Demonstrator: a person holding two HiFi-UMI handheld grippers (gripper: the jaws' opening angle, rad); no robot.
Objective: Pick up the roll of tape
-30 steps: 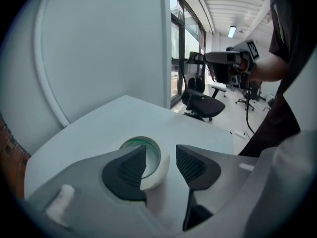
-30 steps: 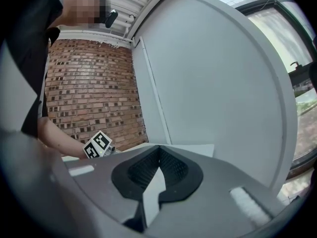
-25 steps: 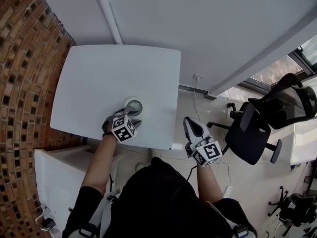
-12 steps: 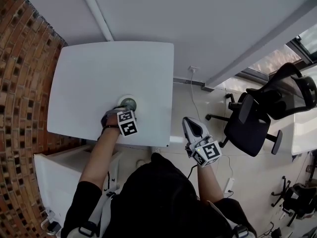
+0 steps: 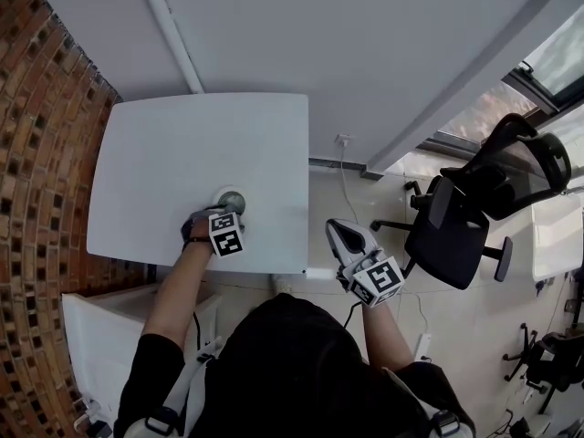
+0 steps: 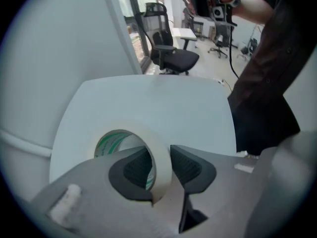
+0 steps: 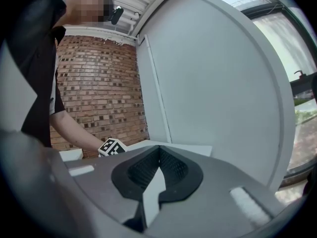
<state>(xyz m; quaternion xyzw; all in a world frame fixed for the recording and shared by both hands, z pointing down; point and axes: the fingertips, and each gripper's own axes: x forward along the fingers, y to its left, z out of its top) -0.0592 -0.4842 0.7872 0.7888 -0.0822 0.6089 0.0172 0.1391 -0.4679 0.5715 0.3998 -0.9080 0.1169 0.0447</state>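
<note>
The roll of tape (image 6: 157, 150) lies flat on the table (image 5: 182, 144), near the front edge and left of centre. It is a round ring of pale cream tape on a white core with green print.

The left gripper (image 6: 162, 168) points steeply down over the roll. One jaw stands inside the core and the other outside. Its jaws have just been closing, and the ribbed black pads (image 6: 138, 167) grasp the wall of the roll from both sides.

The right gripper (image 7: 159, 155) is clenched with nothing between its pads. It hangs clear of the table's front right corner, over the pale floor (image 5: 347, 199).

The table top is white, smooth and square with rounded corners. A brick wall (image 5: 36, 153) flanks it at left, and a white wall (image 5: 319, 53) stands behind it. A black mesh office chair (image 5: 456, 226) stands well apart at right.
</note>
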